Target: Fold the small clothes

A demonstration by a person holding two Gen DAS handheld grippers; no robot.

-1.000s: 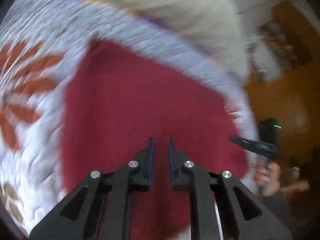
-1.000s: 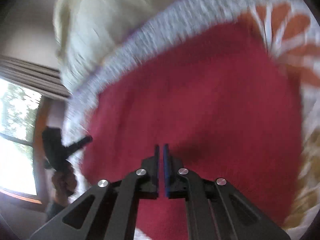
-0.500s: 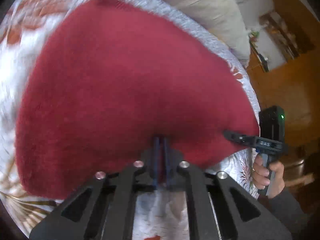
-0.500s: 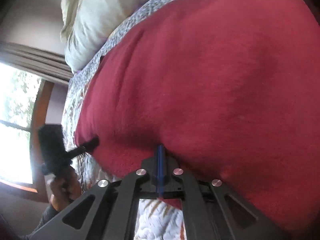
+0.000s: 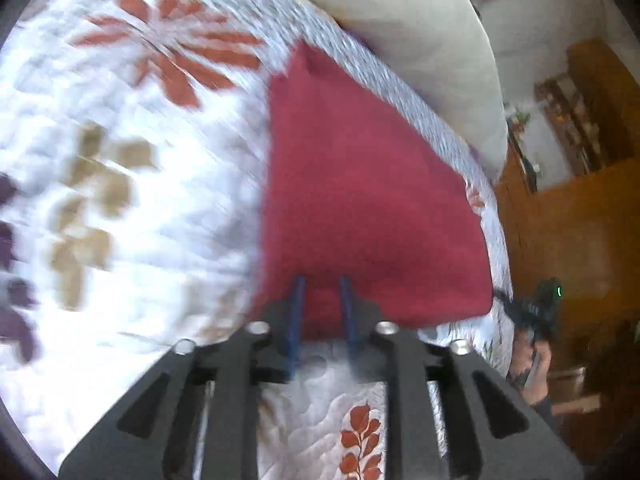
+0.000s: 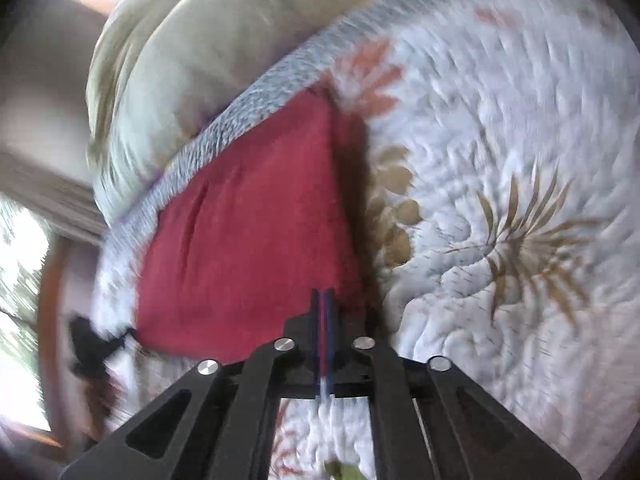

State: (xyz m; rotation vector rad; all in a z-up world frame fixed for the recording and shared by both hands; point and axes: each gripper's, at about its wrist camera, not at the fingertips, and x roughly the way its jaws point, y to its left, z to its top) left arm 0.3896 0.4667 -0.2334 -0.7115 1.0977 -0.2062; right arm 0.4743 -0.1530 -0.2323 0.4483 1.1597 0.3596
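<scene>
A dark red cloth [image 5: 360, 200] lies folded on the flowered quilt [image 5: 140, 180], with its far edge near the pillow. My left gripper [image 5: 322, 300] is open, its blue pads straddling the cloth's near edge close to the left corner. In the right wrist view the same red cloth [image 6: 248, 232] fills the left half. My right gripper [image 6: 322, 304] is shut at the cloth's near right corner, with a red strip showing between the pads. The cloth's right edge casts a dark shadow on the quilt [image 6: 500, 160]. Each view shows the other gripper [image 5: 528, 308] [image 6: 92, 344] blurred at the far corner.
A cream pillow [image 5: 400, 32] [image 6: 192, 72] lies just beyond the cloth. Orange wooden furniture [image 5: 580, 220] stands past the bed's right side. A bright window [image 6: 20, 280] is on the other side. A hand [image 5: 528, 364] holds the right gripper's handle.
The red cloth, which filled both views while both grippers were shut on it, now lies smaller on the quilt. My left gripper has opened and let go.
</scene>
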